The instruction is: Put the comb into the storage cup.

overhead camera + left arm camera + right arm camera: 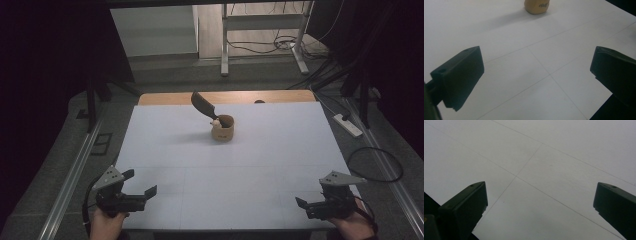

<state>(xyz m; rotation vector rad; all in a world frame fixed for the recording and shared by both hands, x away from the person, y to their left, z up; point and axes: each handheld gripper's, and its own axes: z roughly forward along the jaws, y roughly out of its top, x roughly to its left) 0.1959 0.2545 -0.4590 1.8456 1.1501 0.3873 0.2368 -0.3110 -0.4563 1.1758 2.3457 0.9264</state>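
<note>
the cup (223, 128) sits mid-bench toward the far edge, well apart from both my grippers; a dark spatula (203, 106) leans out of it. my left gripper (141, 183) view cuts the cup (537, 6) off at the top, and its printed mark is too small to read. left jaws spread wide; right gripper (303, 204) jaws spread too, over bare bench (554, 157). open white bench (165, 145) lies between.

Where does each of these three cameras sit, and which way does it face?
High view: above the table's near edge, facing forward and down on the white table, the tan cup, both hands and claws.
Left gripper view: on the left claw, over the table toward the cup; shared with high view.
Right gripper view: on the right claw, at bare table.
</note>
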